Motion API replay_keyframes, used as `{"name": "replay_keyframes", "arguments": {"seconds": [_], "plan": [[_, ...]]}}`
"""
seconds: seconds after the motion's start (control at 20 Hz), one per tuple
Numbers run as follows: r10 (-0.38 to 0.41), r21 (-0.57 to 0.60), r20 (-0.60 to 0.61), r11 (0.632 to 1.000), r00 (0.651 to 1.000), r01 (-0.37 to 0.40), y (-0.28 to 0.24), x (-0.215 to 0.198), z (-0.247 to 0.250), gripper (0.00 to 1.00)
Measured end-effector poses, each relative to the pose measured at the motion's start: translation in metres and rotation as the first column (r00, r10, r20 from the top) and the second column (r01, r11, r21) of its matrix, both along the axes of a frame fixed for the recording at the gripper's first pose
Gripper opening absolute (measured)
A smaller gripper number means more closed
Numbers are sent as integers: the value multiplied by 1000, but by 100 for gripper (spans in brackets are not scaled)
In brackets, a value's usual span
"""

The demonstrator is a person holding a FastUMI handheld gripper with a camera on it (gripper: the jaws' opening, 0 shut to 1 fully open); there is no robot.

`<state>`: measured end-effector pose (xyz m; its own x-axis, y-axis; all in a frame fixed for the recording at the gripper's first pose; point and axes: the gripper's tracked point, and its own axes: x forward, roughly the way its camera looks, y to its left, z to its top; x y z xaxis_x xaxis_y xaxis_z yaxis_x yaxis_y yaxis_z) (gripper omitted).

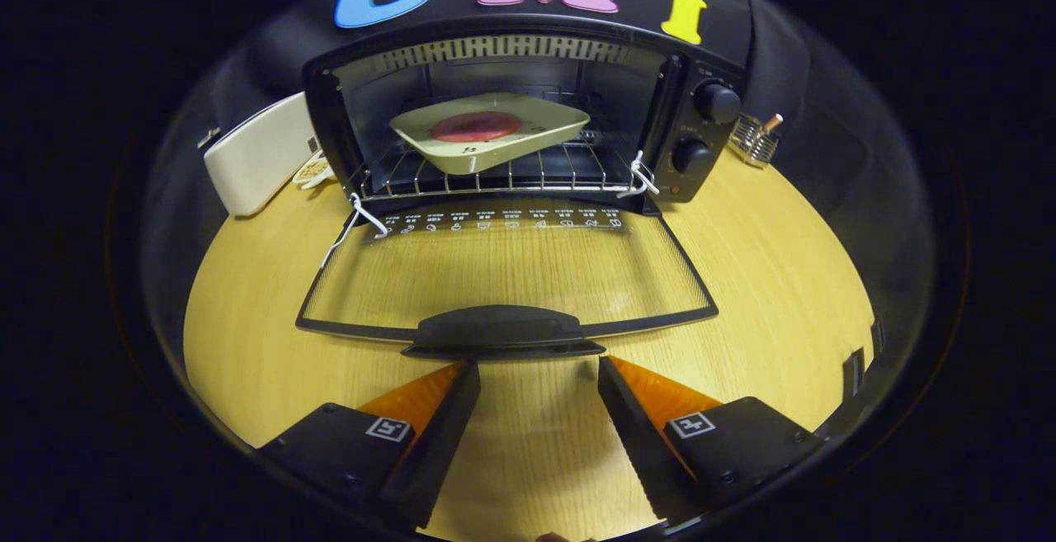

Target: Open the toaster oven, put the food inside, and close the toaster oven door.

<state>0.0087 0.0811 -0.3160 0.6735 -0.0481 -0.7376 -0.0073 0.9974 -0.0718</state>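
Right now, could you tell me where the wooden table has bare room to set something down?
The wooden table lies bare right of the lowered glass oven door, and left of it, nearer than the white box. The strip between the open tool fingers, short of the door's black handle, is bare too. The black toaster oven's rack is crowded by the cream plate.

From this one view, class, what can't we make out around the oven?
- Oven knob markings: too small, dim.
- White box: far end behind the oven.
- Small rack contents: tiny, at the table edge.
- Food on the plate: kind unclear.
- Gripper: open, just short of the door handle.
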Motion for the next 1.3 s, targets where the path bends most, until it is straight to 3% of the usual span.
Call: {"name": "replay_keyframes", "arguments": {"seconds": [0.15,0.45,0.75,0.85,1.05,1.3], "plan": [[-5,16,-2,1000,1000,5,1,-3,10,97],[30,40,126,999,992,-35,2,-3,59,96],[3,113,225,993,974,-29,0,22,119,97],[21,137,265,989,964,-59,7,35,142,97],[103,102,394,983,914,-154,-6,55,197,97],[135,67,552,976,823,-205,-42,27,267,97]]}}
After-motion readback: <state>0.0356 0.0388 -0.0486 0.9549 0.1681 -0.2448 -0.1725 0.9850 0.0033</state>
